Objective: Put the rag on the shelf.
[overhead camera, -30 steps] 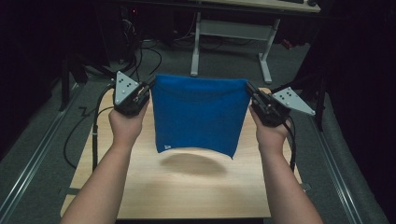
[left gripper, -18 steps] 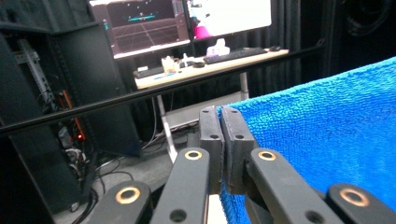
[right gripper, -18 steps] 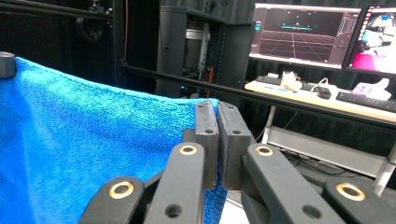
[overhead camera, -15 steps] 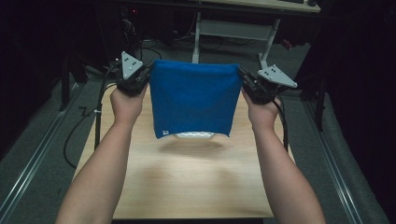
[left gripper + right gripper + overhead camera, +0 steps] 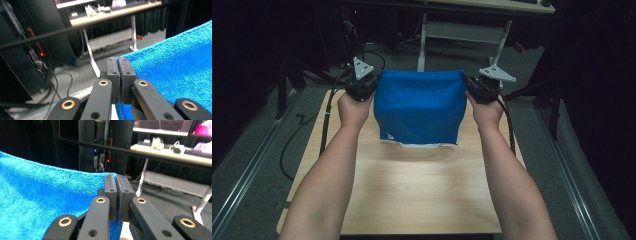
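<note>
now the left gripper point(image 5: 368, 89) and the right gripper point(image 5: 473, 90) are each clenched on a top corner of the blue towel point(image 5: 419, 107), hanging over the far part of the wooden table point(image 5: 412, 190). lowering both corners evenly should lay it flat.

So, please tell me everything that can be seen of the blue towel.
The blue towel looks like soft terry cloth with a looped pile. It hangs spread out above the far half of the wooden table, its lower edge at or just above the tabletop. A small white mark shows at its lower left corner. The left gripper and the right gripper each pinch one upper corner.
</note>
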A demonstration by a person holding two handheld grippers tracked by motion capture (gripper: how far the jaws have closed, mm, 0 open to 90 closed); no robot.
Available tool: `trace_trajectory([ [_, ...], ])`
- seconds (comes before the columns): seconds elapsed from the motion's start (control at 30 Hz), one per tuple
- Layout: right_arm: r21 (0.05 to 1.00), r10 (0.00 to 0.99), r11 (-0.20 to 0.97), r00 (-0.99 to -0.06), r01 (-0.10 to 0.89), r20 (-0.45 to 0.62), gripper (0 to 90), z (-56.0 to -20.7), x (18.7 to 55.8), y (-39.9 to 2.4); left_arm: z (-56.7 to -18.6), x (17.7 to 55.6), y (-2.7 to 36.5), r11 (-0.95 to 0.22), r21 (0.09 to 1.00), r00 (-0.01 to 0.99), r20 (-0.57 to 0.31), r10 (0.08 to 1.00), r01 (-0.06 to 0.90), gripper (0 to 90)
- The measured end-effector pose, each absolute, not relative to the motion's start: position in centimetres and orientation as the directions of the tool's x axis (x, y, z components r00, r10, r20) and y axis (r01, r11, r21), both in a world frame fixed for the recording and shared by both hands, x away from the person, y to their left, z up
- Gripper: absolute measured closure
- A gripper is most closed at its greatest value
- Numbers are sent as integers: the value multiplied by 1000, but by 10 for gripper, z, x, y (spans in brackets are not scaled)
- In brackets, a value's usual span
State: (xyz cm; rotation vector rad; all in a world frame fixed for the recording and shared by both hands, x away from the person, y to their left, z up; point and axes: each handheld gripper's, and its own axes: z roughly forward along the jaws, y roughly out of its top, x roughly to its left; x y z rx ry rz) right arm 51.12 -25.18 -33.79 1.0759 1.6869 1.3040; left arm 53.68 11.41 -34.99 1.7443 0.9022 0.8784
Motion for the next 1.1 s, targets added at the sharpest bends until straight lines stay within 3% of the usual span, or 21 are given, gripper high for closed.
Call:
trace_trajectory([
  [0.6,926,914,153,-406,345,1,880,-430,508,-256,-447,529,114,-311,875,535,73,842,370,884],
  [1.1,901,908,145,-418,408,43,880,-470,496,-259,-476,517,115,-305,856,567,18,824,417,884],
])
